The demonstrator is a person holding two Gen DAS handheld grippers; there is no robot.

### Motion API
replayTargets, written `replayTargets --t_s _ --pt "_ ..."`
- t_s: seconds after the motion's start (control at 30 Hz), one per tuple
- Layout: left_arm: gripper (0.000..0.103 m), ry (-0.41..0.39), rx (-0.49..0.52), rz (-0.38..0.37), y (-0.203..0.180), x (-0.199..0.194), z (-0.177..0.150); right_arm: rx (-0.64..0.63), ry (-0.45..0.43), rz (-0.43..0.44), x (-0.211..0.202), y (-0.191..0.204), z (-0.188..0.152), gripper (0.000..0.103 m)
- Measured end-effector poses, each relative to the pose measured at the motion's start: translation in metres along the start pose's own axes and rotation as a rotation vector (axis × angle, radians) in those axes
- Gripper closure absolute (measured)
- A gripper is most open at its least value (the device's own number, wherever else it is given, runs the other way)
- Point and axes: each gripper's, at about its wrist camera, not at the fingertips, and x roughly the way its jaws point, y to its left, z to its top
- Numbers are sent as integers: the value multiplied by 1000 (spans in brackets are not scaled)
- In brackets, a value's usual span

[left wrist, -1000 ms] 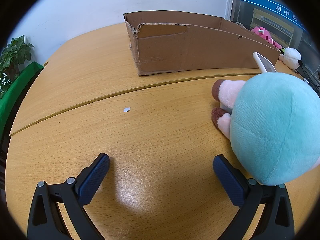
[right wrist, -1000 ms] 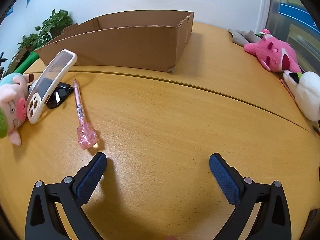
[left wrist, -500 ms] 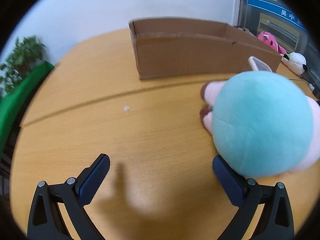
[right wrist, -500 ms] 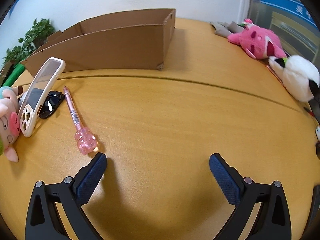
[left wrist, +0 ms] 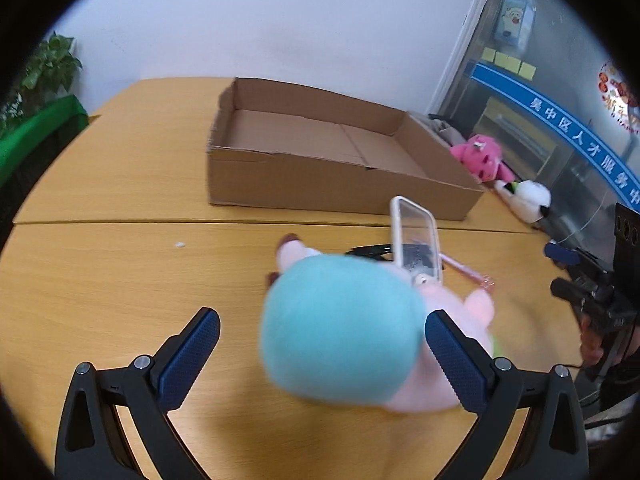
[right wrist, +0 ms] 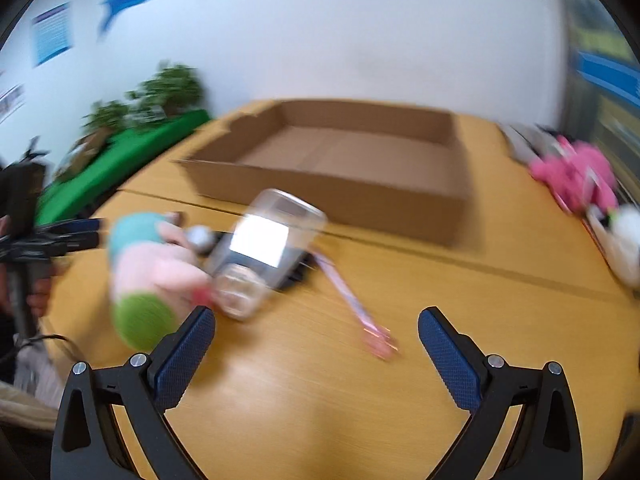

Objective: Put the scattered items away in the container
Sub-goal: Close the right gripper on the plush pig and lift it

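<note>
A plush toy with a teal head (left wrist: 340,328) lies on the wooden table (left wrist: 120,272). It sits between the spread fingers of my left gripper (left wrist: 322,340), nearer the right finger (left wrist: 452,352); the gripper is open. A white-cased phone (left wrist: 416,236) leans on the plush over black sunglasses (left wrist: 370,249), with a pink pen (left wrist: 466,272) beside them. My right gripper (right wrist: 316,344) is open above the table, the pen (right wrist: 352,304) ahead of it, the phone (right wrist: 264,248) and the plush (right wrist: 148,264) to its left. The cardboard box (left wrist: 332,160) (right wrist: 340,160) behind shows a bare floor.
A pink plush (left wrist: 478,156) (right wrist: 576,176) and a white plush (left wrist: 524,200) (right wrist: 628,240) lie at the table's right edge. Green cloth and plants (right wrist: 132,136) stand off the left side. Each gripper sees the other at the frame edge, held by a hand (left wrist: 592,344).
Both grippers have risen and tilted, so the box's inside now shows. The left one swung right until the plush sat between its fingers. The right one swung left toward the phone and pen.
</note>
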Motion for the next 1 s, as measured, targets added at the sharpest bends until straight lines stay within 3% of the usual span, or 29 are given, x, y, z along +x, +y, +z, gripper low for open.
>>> replayTargets --t_s 0.1,0.2,0.43,0.67,1.0 --pt "0 39 -65 -6 4 15 -2 -71 14 84 9 32 10 0" --pt "0 52 -151 -58 16 20 -6 -137 49 146 23 60 13 0" --pt "0 68 -223 -125 27 26 -13 -183 165 270 70 110 2 0" --pt "1 69 -240 -120 27 29 -15 -197 295 265 110 136 -22 6" --pt "17 77 -231 -83 14 25 -8 -124 266 261 110 123 -30 21"
